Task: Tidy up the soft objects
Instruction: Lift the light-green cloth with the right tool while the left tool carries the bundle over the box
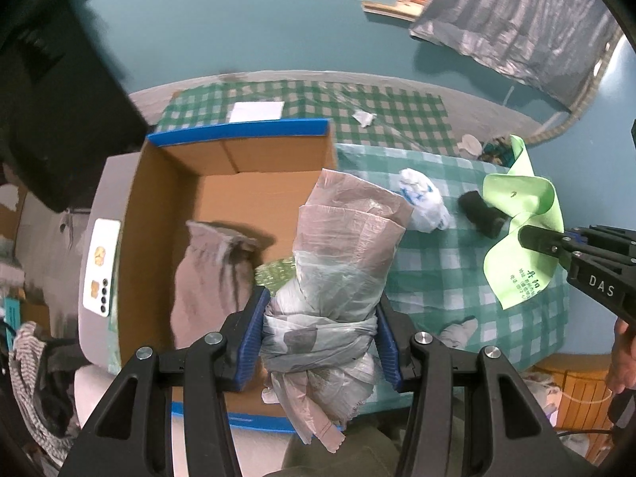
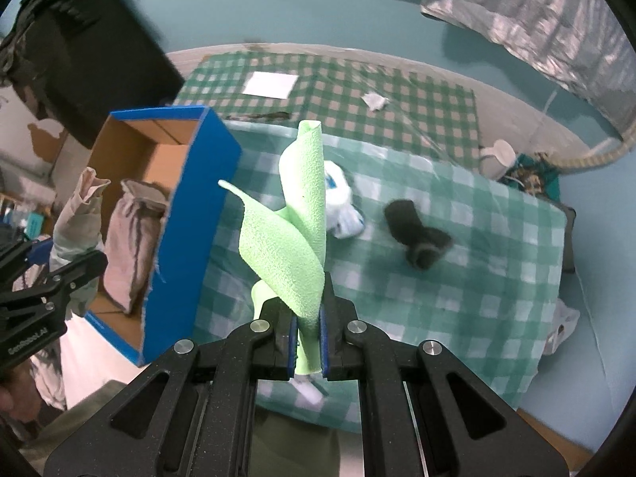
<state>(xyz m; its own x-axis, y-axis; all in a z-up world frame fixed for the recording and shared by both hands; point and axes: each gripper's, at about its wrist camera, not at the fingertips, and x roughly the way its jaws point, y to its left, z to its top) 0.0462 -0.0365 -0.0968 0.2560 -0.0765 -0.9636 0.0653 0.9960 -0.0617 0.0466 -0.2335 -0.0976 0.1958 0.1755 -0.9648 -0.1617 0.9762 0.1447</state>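
My left gripper (image 1: 320,330) is shut on a knotted bundle of grey-pink plastic bags (image 1: 342,246), held above the right wall of an open cardboard box with a blue rim (image 1: 238,129). A grey sock (image 1: 214,278) lies inside the box. My right gripper (image 2: 308,342) is shut on a light green cloth (image 2: 294,234), held up above the checked cloth; it also shows in the left wrist view (image 1: 516,214). A white plastic bag (image 1: 423,202) and a black sock (image 1: 483,212) lie on the checked cloth.
The table carries a green checked cloth (image 2: 477,278). A white paper (image 2: 270,84) and a paper scrap (image 2: 374,101) lie at the back. A small grey-white sock (image 1: 459,332) lies near the front edge. A dark box (image 1: 59,99) stands at the left.
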